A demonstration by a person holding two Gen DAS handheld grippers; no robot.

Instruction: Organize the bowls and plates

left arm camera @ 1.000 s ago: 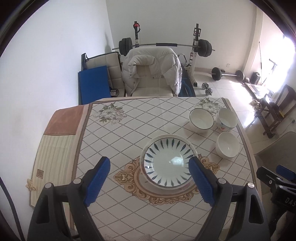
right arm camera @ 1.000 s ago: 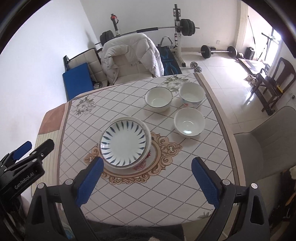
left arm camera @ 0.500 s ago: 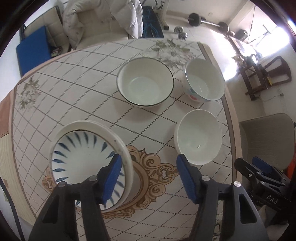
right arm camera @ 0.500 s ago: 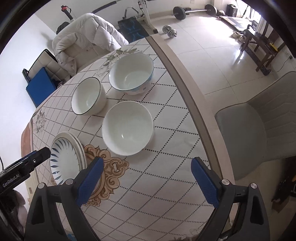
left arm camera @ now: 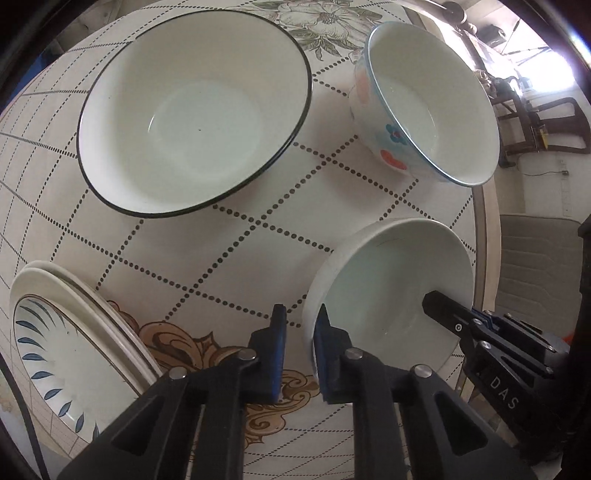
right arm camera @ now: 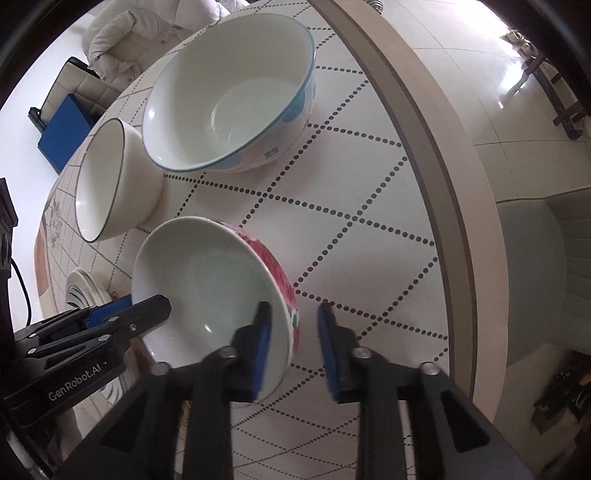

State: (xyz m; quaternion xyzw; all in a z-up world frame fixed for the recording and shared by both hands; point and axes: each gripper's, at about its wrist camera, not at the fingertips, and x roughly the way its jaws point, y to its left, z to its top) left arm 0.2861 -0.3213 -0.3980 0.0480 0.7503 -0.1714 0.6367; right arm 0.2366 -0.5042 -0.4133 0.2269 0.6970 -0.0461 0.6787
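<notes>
A white bowl with a red flower pattern [left arm camera: 388, 291] [right arm camera: 210, 291] sits near the table's right edge. My left gripper [left arm camera: 300, 345] straddles its left rim, jaws narrowed with a gap still showing. My right gripper [right arm camera: 293, 347] straddles its right rim, jaws also narrowed but apart. A black-rimmed white bowl [left arm camera: 192, 110] [right arm camera: 110, 184] and a blue-rimmed flowered bowl [left arm camera: 428, 99] [right arm camera: 229, 99] stand behind. A blue-leaf plate stacked on another plate [left arm camera: 62, 354] [right arm camera: 83, 291] lies to the left.
The tiled table [left arm camera: 240, 236] has a raised beige edge [right arm camera: 424, 122] on the right. A grey chair seat [right arm camera: 535, 258] stands beyond that edge. A white jacket on a chair [right arm camera: 140, 26] is at the far end.
Both grippers dropped low and closed in on the red-flowered bowl from opposite sides. Both sets of jaws narrowed from wide open to around the rim.
</notes>
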